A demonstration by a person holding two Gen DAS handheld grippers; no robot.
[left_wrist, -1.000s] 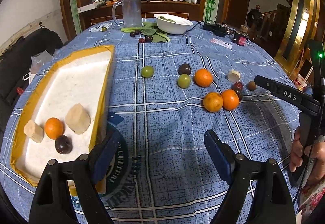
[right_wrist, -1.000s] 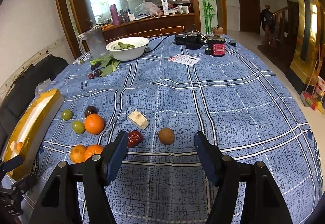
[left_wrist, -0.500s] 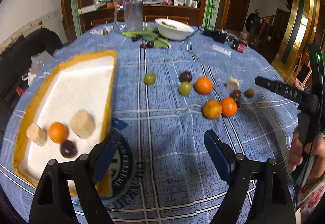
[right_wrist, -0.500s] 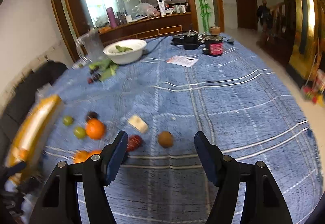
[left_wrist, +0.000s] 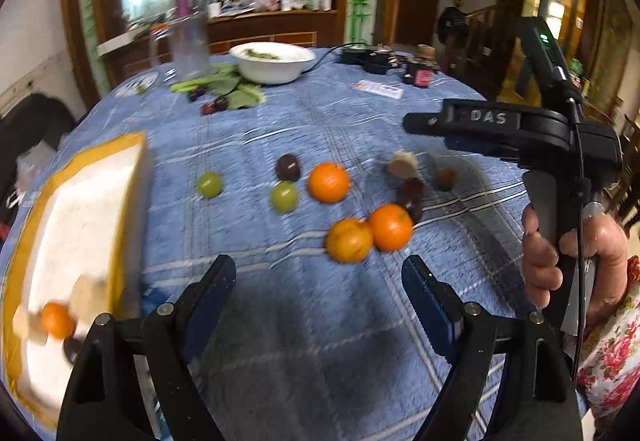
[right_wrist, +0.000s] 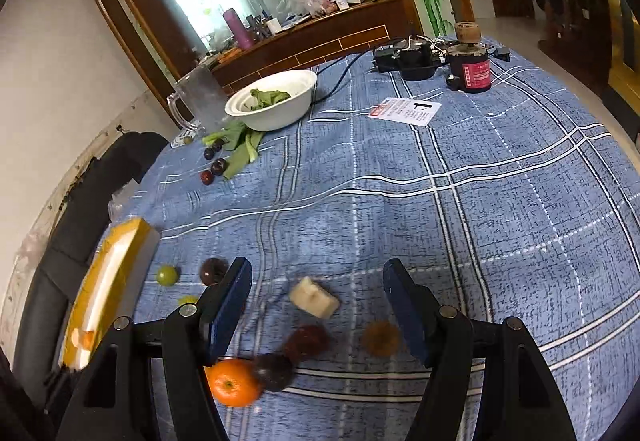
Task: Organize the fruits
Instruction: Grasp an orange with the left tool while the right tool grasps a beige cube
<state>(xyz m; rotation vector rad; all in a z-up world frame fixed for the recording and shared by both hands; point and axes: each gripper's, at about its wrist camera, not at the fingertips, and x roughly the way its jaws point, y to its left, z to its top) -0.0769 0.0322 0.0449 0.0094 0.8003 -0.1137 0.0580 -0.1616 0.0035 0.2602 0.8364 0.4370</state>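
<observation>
Left wrist view, left to right: my foam tray [left_wrist: 76, 209] holds one orange (blurred), my left gripper [left_wrist: 318, 287] hangs spread and empty, and loose oranges [left_wrist: 370, 233] lie on the tablecloth [left_wrist: 320, 341]. My right gripper [right_wrist: 318, 291] gapes empty above a pale chunk [right_wrist: 314, 297].

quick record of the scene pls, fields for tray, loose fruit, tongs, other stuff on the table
surface: round table with blue plaid cloth
tray: white tray with yellow rim at the table's left edge, holding an orange, a dark fruit and pale chunks
loose fruit: three oranges, one at; two green fruits, one at; dark fruits; a pale chunk; a brown round fruit
left tongs: open, empty, above the cloth
right tongs: open, empty, above the pale chunk and dark fruits
other: white bowl with greens, clear jug
</observation>
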